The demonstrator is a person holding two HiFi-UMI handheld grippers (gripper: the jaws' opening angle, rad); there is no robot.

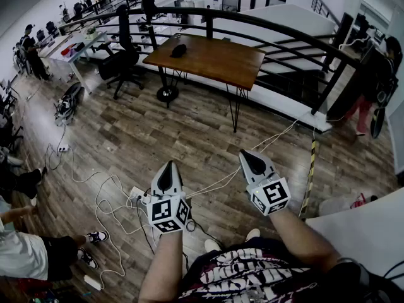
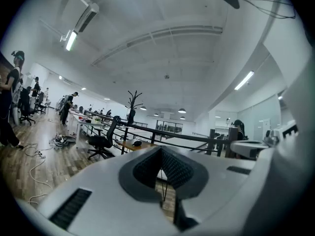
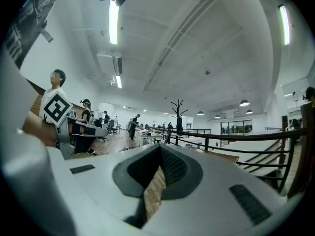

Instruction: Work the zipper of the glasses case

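A dark glasses case (image 1: 178,50) lies on the wooden table (image 1: 221,59) far ahead, by the black railing. It is also a small dark shape in the left gripper view (image 2: 137,143). I hold both grippers level at waist height, well short of the table. The left gripper (image 1: 169,166) is shut with nothing between its pads, as the left gripper view (image 2: 160,156) shows. The right gripper (image 1: 248,155) is likewise shut and empty in the right gripper view (image 3: 160,154). Only floor lies beneath them.
A black office chair (image 1: 123,62) stands left of the table. Cables (image 1: 104,197) and a power strip (image 1: 136,194) lie on the wood floor. A curved railing (image 1: 284,33) runs behind the table. People stand at lower left (image 1: 25,251) and at right (image 1: 372,87). A white tabletop (image 1: 369,226) is at lower right.
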